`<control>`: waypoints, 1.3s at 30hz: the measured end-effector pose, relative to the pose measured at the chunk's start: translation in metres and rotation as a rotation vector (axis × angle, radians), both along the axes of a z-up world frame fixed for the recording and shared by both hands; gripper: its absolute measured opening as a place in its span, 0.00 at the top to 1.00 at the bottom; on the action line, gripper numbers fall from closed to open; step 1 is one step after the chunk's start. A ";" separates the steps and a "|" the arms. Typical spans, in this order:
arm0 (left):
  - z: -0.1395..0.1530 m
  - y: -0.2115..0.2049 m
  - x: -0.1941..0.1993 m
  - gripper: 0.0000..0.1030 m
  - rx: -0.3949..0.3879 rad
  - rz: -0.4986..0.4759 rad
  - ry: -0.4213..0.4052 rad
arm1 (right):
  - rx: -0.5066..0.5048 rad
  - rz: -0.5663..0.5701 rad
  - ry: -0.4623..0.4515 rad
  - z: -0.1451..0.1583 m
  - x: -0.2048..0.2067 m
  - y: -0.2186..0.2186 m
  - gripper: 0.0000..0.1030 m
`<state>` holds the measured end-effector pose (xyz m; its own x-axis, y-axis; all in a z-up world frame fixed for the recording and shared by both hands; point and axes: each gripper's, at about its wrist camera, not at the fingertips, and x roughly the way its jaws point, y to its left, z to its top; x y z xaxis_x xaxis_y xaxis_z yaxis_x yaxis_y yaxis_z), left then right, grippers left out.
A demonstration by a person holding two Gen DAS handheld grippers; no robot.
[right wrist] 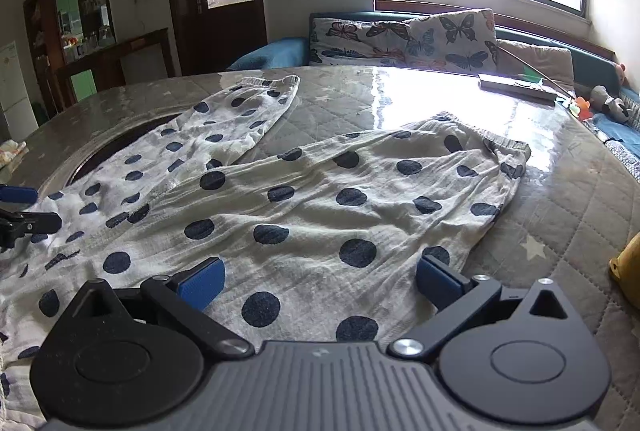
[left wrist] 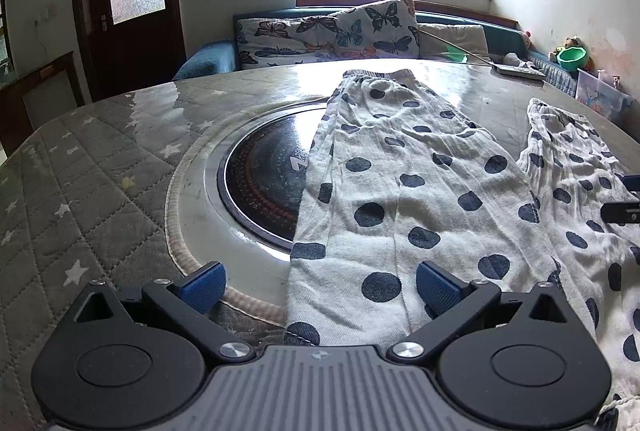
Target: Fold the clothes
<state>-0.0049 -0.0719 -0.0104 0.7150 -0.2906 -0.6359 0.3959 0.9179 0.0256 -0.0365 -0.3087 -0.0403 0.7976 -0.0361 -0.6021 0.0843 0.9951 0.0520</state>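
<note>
Spotted trousers [right wrist: 320,199] lie spread flat on the worktop [left wrist: 100,167], legs splayed. Both claws, left [left wrist: 320,287] and right [right wrist: 320,283], gape apart over the cloth; bare quilted cover flanks both sides.

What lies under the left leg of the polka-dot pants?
The left leg of the polka-dot pants drapes over the round black cooktop set into the quilted table. The cooktop's right part is covered and unseen.
</note>
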 end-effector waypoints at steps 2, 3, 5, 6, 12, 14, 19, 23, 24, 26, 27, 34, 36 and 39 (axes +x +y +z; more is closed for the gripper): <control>0.000 0.000 0.000 0.00 -0.001 0.000 0.000 | -0.027 0.000 0.012 0.000 0.002 0.004 0.00; 0.000 0.000 0.000 0.00 -0.001 0.000 0.000 | -0.043 0.000 0.019 -0.001 0.003 0.007 0.00; 0.000 0.001 0.000 0.00 -0.001 0.000 0.000 | -0.052 0.002 0.023 0.000 0.003 0.008 0.00; 0.000 0.001 0.000 0.00 -0.001 -0.001 0.000 | -0.047 0.003 0.022 0.000 0.002 0.008 0.00; 0.000 0.001 0.001 0.00 -0.002 -0.001 0.000 | -0.055 0.004 0.026 0.000 0.003 0.009 0.00; 0.000 0.002 0.001 0.00 -0.002 -0.001 0.000 | -0.054 0.004 0.026 0.000 0.003 0.009 0.00; 0.000 0.002 0.001 0.00 -0.003 -0.001 0.000 | -0.054 0.006 0.025 0.000 0.003 0.007 0.00; 0.000 0.002 0.001 0.00 -0.004 -0.001 0.000 | -0.054 0.007 0.025 0.000 0.002 0.006 0.00; 0.000 0.002 0.001 0.00 -0.004 -0.001 0.000 | -0.054 0.007 0.025 0.000 0.002 0.005 0.00; -0.001 0.002 0.002 0.00 -0.004 -0.001 0.000 | -0.054 0.008 0.025 0.000 0.002 0.005 0.00; -0.001 0.002 0.002 0.00 -0.005 -0.001 0.000 | -0.054 0.008 0.025 0.000 0.002 0.004 0.00; 0.000 0.002 0.002 0.00 -0.004 -0.001 0.000 | -0.053 0.009 0.025 0.000 0.002 0.004 0.00; 0.000 0.002 0.001 0.00 -0.005 0.000 0.000 | -0.052 0.010 0.025 0.001 0.002 0.004 0.00; 0.000 0.002 0.002 0.00 -0.007 0.002 0.001 | -0.052 0.010 0.025 0.001 0.002 0.004 0.00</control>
